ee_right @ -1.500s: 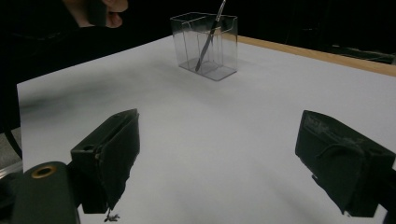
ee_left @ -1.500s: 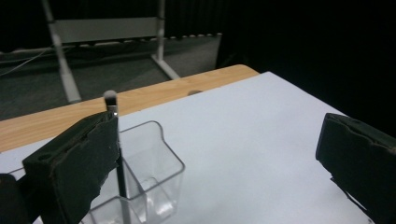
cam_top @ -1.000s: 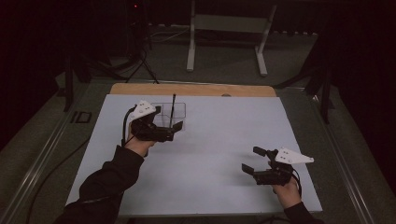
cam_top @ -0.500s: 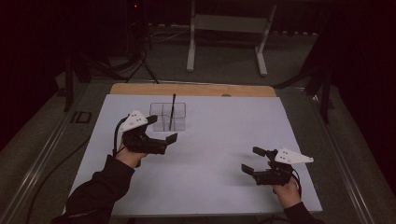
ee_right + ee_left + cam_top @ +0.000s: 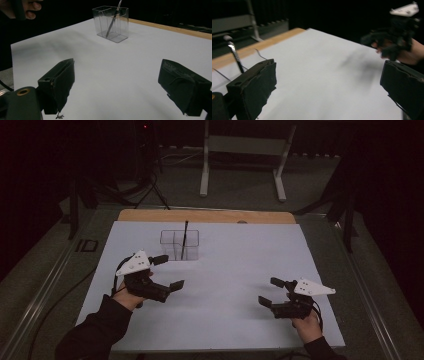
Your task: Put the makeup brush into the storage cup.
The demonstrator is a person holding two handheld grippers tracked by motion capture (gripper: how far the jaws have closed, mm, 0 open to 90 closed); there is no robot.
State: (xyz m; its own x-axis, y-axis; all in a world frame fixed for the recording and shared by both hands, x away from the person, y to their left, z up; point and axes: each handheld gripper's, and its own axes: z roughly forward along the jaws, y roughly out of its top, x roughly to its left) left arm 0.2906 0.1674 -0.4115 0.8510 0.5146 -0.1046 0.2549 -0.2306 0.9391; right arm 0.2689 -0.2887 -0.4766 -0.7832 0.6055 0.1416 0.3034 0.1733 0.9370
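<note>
- Your left tongs (image 5: 167,272) are spread wide with nothing between the jaws. They sit over the left part of the bench (image 5: 235,270), just in front of the clear box (image 5: 179,245) and apart from it.
- In the left gripper view the two black jaws stand far apart with bare white sheet between them, so yeah, empty.
- Your right tongs (image 5: 272,291) are wide too and also empty. They're near the front right of the bench, well apart from the box.
- The box is see-through plastic with dividers inside, standing upright toward the back of the white sheet, left of centre.
- There's a thin dark stick (image 5: 184,239) in the box, leaning, with its top poking out above the rim. In the right gripper view (image 5: 113,18) it slants across one compartment with the lower end down near the floor of the box. Can't tell exactly what it is, some pen or slim tool.
- The left gripper view catches your right hand (image 5: 409,53) and its tongs farther off across the sheet, a bit blurry.
- A wooden strip (image 5: 205,216) runs along the far edge of the bench, behind the sheet.
- Beyond the bench a metal frame (image 5: 245,160) stands on the floor in the dark.
</note>
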